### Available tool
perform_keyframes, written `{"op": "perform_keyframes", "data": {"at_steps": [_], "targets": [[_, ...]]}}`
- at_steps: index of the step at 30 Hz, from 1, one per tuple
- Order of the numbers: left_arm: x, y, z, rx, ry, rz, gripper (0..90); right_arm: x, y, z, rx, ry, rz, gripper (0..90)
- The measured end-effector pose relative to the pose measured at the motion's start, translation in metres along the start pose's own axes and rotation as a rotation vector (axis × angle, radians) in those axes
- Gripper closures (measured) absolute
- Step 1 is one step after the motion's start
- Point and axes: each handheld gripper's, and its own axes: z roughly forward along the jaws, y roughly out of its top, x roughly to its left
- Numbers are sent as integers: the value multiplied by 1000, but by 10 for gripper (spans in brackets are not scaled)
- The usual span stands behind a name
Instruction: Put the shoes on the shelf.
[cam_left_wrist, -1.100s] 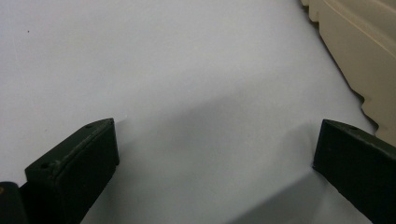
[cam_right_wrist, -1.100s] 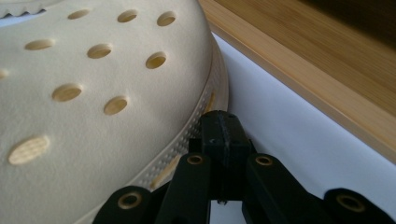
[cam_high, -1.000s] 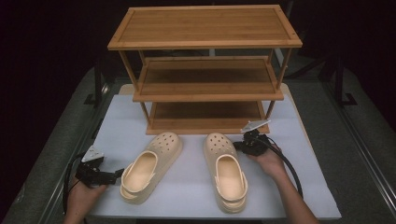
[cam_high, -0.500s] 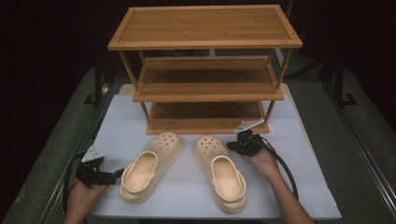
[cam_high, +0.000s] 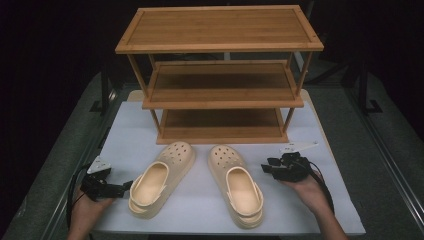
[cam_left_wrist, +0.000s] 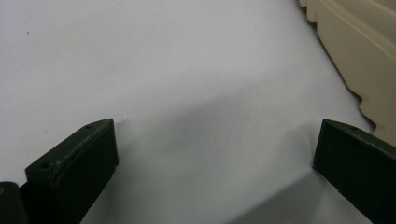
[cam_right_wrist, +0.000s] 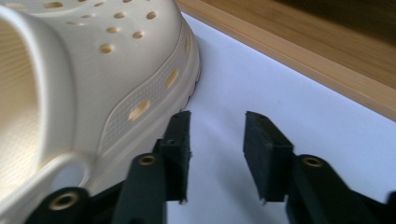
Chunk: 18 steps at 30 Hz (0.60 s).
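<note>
A three-tier wooden shoe rack (cam_high: 220, 75) stands at the far side of a white mat (cam_high: 125, 135), and everything else lies in front of it; the rack's bottom shelf (cam_right_wrist: 327, 51) runs across the top of the right gripper view as a bamboo edge. Just in front of the rack lie two cream clogs, toes toward it; the left clog (cam_high: 160, 177) angles its toe toward the rack's middle, while the right clog (cam_high: 236, 182) lies nearly straight, its perforated toe (cam_right_wrist: 135, 51) close to the rack's lowest board but apart from it. The right gripper (cam_high: 270, 168) sits in front of the rack's right end, just beside the right clog's outer flank; its jaws have just been opening and now stand partly spread with only bare mat between them, one jaw close against the clog's sole edge. The left gripper (cam_high: 127, 186) rests in front of the rack's left end, beside the left clog's heel (cam_left_wrist: 359, 56); its jaws are spread wide over bare mat, gripping nothing.
</note>
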Motion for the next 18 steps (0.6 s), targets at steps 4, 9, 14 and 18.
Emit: {"op": "perform_keyframes", "data": {"at_steps": [4,9,14,18], "targets": [[2,2,-7,-4,-28,-6,0,5,-5,-13,-29,-3,12,496],[1,12,-29,-70,-79,-19,0,12,-9,-23,-40,-1,19,477],[-9,28,-51,-124,-124,4,30,25,-12,-28,-42,11,-1,465],[-19,43,-58,-137,-161,39,41,32,-15,-28,-42,27,-1,465]]}}
